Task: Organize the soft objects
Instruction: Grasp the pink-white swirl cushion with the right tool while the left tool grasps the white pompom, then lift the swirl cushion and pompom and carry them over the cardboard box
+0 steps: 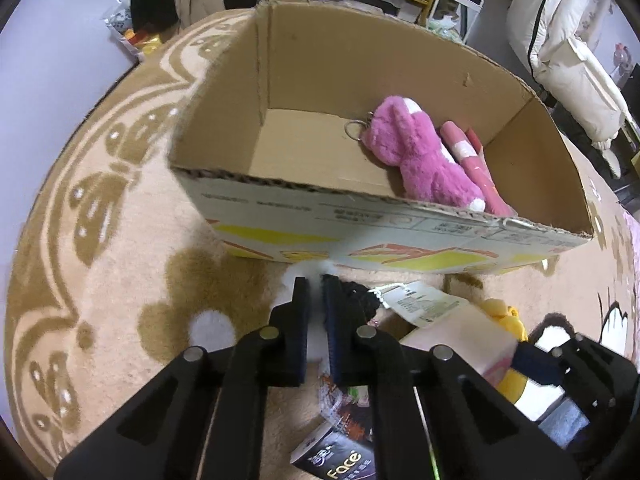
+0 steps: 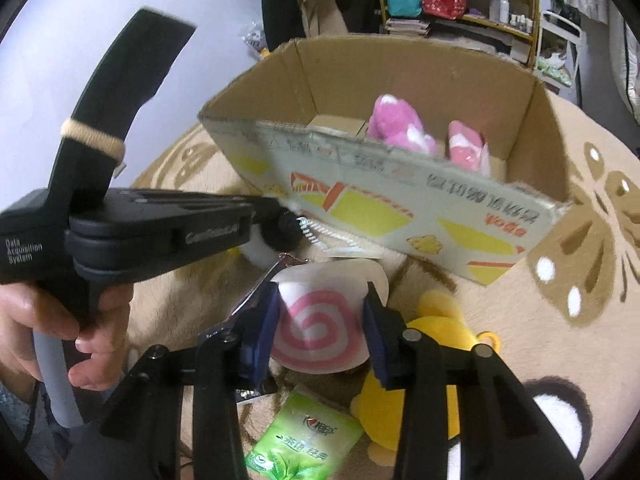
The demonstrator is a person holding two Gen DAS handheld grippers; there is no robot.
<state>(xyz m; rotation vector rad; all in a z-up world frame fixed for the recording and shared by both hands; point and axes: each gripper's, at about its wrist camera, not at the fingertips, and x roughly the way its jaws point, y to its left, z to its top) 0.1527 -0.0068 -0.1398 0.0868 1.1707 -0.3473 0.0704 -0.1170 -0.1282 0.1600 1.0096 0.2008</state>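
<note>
My left gripper (image 1: pixel 316 286) is shut on the white fur of a white-and-black plush (image 1: pixel 288 280) lying on the rug just before the cardboard box (image 1: pixel 320 192). In the right wrist view, my right gripper (image 2: pixel 322 316) grips a white roll plush with a pink swirl (image 2: pixel 320 324), one pad pressed on each side. A hand holds the left gripper (image 2: pixel 286 212) at the left of that view. Inside the box lie a pink plush toy (image 1: pixel 416 148) and a pink-and-white soft item (image 1: pixel 476 160).
A yellow plush (image 2: pixel 432 360) lies to the right of the roll. A green tissue pack (image 2: pixel 304 436), a black packet (image 1: pixel 332 464) and a paper tag (image 1: pixel 424 304) lie on the patterned rug (image 1: pixel 120 240). Shelves (image 2: pixel 460 0) and bedding (image 1: pixel 568 52) stand behind the box.
</note>
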